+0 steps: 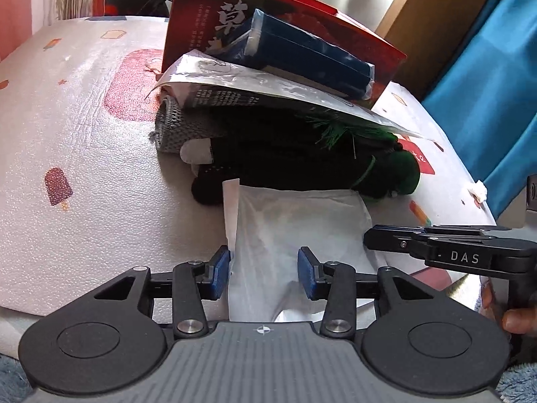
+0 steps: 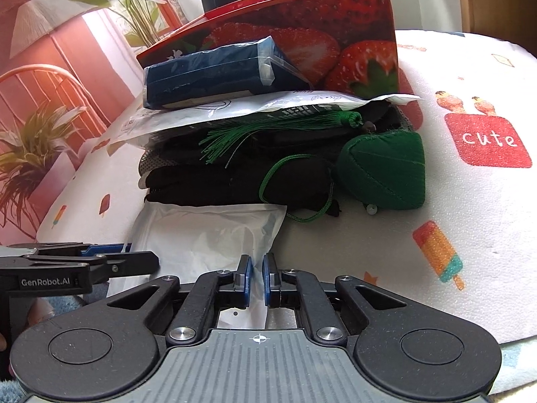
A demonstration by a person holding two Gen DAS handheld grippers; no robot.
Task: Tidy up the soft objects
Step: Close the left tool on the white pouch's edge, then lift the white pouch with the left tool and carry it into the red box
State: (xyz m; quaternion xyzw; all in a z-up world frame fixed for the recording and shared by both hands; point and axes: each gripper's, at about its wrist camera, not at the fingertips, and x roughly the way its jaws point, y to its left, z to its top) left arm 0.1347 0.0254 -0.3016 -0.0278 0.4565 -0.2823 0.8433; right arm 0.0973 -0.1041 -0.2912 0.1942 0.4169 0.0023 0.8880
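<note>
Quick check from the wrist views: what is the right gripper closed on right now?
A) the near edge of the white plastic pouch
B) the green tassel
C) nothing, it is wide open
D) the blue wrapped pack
A: in the right wrist view the right gripper has its blue pads pinched nearly together on the near edge of the white plastic pouch, well short of the green tassel.

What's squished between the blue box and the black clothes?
A flat silvery plastic packet lies between the blue box and the black clothes, clearest in the right wrist view.
</note>
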